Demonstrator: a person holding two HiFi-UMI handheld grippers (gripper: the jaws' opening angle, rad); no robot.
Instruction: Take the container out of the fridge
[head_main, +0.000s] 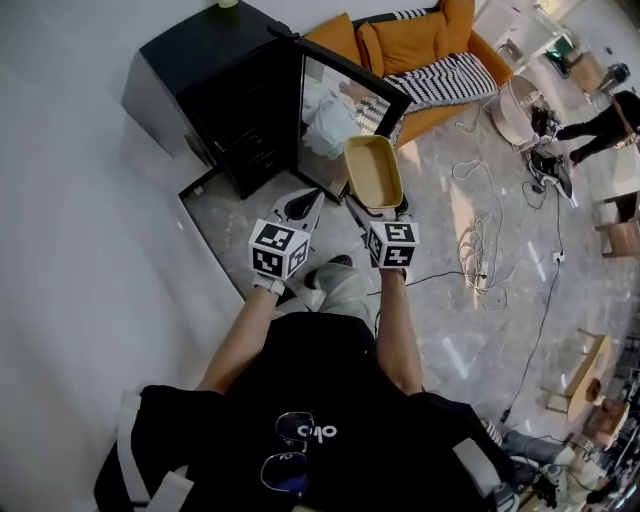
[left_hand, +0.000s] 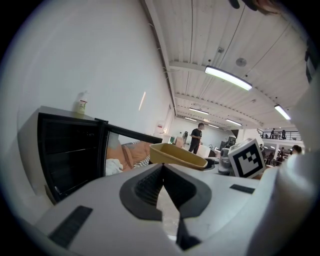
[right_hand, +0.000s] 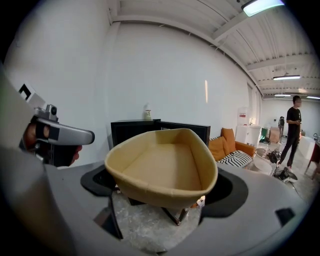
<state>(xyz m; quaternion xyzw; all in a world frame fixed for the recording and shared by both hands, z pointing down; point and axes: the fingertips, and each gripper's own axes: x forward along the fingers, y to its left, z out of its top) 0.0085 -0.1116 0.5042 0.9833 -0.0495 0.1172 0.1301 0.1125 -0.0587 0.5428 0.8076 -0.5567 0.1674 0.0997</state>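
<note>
The tan, empty container (head_main: 372, 172) hangs in the air in front of the black fridge (head_main: 215, 85), outside its cavity. My right gripper (head_main: 385, 208) is shut on the container's near rim. In the right gripper view the container (right_hand: 165, 165) fills the middle, clamped between the jaws of the right gripper (right_hand: 167, 194), with the fridge (right_hand: 131, 131) behind it. The fridge's glass door (head_main: 340, 120) stands open. My left gripper (head_main: 303, 205) is shut and empty, just left of the container. In the left gripper view the left gripper (left_hand: 162, 170) points past the container (left_hand: 177, 155).
An orange sofa (head_main: 430, 60) with a striped cushion stands behind the fridge door. Cables (head_main: 480, 250) lie on the marble floor to the right. A small bottle (left_hand: 81, 106) stands on top of the fridge. A person (right_hand: 294, 131) stands far off at the right.
</note>
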